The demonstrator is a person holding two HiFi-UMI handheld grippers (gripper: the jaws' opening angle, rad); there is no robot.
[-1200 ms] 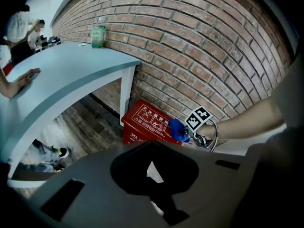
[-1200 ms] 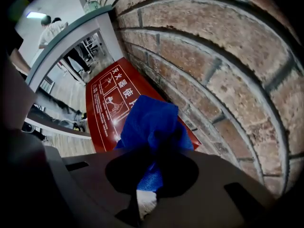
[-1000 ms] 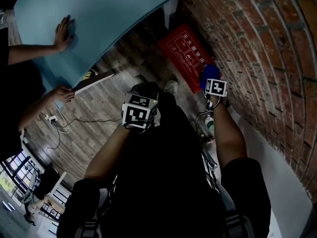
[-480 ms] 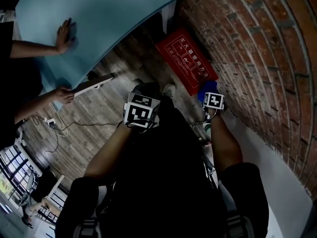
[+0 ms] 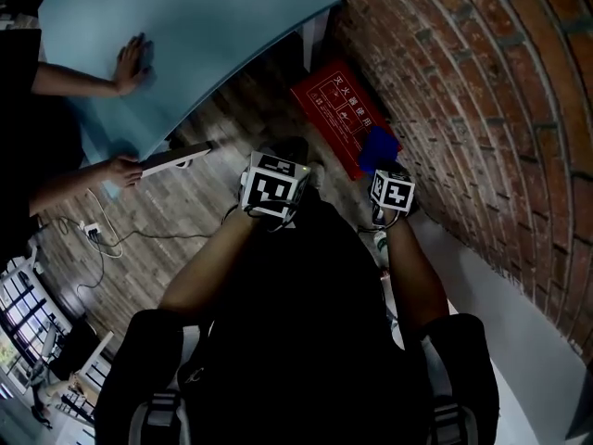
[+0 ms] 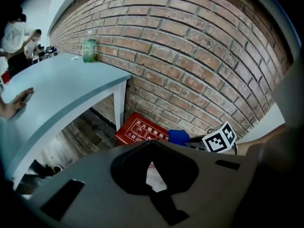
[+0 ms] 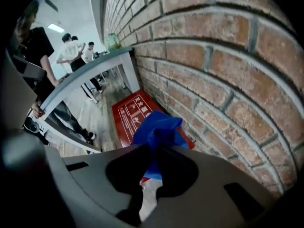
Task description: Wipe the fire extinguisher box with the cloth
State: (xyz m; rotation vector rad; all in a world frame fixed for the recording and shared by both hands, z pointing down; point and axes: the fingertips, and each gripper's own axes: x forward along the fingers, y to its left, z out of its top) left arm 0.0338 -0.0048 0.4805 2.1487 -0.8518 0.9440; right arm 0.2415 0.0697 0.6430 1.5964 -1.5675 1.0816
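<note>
The red fire extinguisher box (image 5: 335,111) lies flat on the wood floor against the brick wall, also seen as a red panel (image 7: 130,117) and a red slab (image 6: 141,131). A blue cloth (image 7: 156,129) is bunched in my right gripper (image 7: 154,152), which is shut on it. The cloth (image 5: 378,146) hangs over the box's near right corner by the wall. My left gripper (image 6: 151,148) is held further back, over the floor left of the box, its jaws together with nothing between them.
A light blue table (image 5: 185,35) stands over the box's far end, one white leg (image 6: 119,103) beside it. A person at the left rests a hand (image 5: 134,61) on it and holds a flat device (image 5: 171,158). The brick wall (image 5: 482,91) runs along the right. A bottle (image 6: 89,50) stands on the table.
My right gripper drew the cloth back toward me, then pushed it out again over the box's near corner. The left gripper drifted slightly right and forward.
</note>
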